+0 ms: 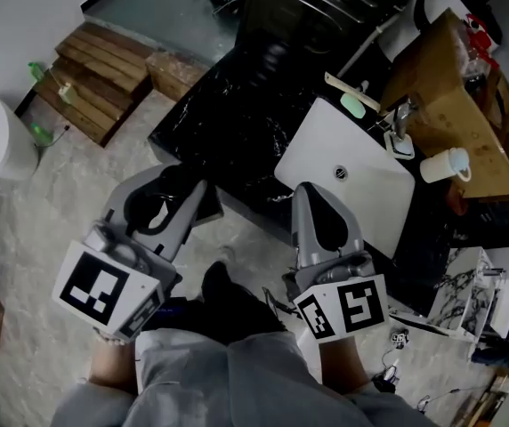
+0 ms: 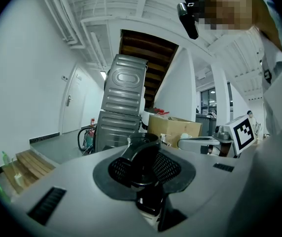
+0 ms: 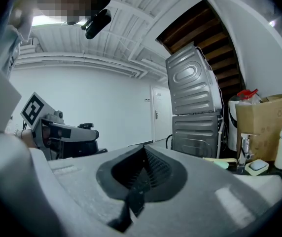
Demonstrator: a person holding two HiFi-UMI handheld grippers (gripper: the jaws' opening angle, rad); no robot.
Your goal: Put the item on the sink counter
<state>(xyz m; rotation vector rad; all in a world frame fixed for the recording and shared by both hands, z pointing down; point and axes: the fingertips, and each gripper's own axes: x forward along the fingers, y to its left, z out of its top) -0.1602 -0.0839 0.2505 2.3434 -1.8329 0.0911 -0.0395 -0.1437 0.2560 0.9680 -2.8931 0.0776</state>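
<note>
One item (image 2: 141,158) clamped in left gripper (image 1: 160,205), over floor (image 1: 59,194), left of sink (image 1: 326,149), off black counter (image 1: 228,123) | right gripper (image 1: 317,205) clenched empty, jaws together, at sink's near edge

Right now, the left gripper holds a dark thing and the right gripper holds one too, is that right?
Not quite. The left gripper does hold a dark item, but the right gripper holds nothing: the right gripper view shows its jaws closed together, empty.
</note>
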